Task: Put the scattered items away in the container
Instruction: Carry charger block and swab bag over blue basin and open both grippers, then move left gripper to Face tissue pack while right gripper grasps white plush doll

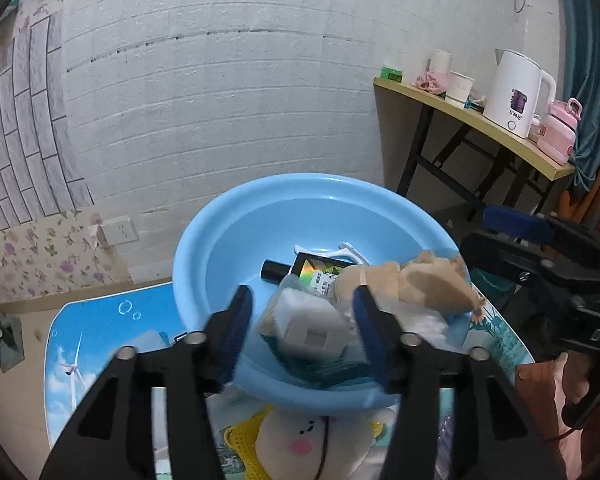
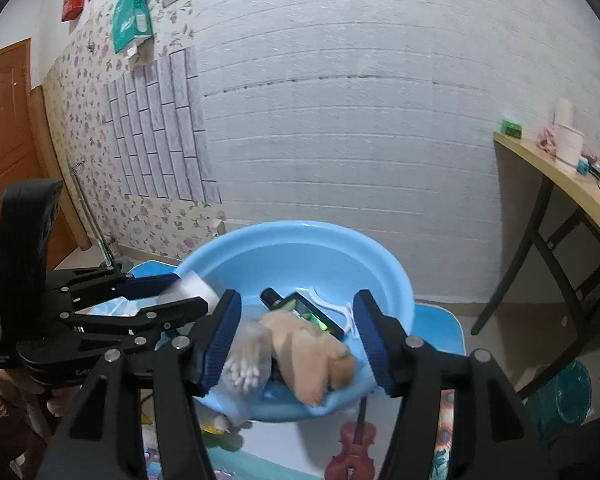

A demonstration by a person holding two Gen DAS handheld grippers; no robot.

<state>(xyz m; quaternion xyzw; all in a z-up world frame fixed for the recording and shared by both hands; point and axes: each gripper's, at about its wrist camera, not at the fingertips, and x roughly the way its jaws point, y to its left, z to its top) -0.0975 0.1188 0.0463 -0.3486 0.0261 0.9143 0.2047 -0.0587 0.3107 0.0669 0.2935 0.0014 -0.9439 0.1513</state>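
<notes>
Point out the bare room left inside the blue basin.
Free: the blue basin floor and wall at its far and left side, beyond the black tube. Crowded: the near right, where the plush toy, white box and cotton swabs pile up.

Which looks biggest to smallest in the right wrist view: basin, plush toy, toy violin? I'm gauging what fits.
1. Blue basin
2. Tan plush toy
3. Red toy violin; it lies nearer the camera and is partly cut off, so this rank is unsure.

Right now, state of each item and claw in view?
Round light-blue plastic basin: upright, holding items.
Tan plush toy: lying in basin against the near-right rim.
Clear bag of cotton swabs: in basin.
Black rectangular box: flat in basin.
Left claw: open, above basin.
Right claw: open, above basin.
</notes>
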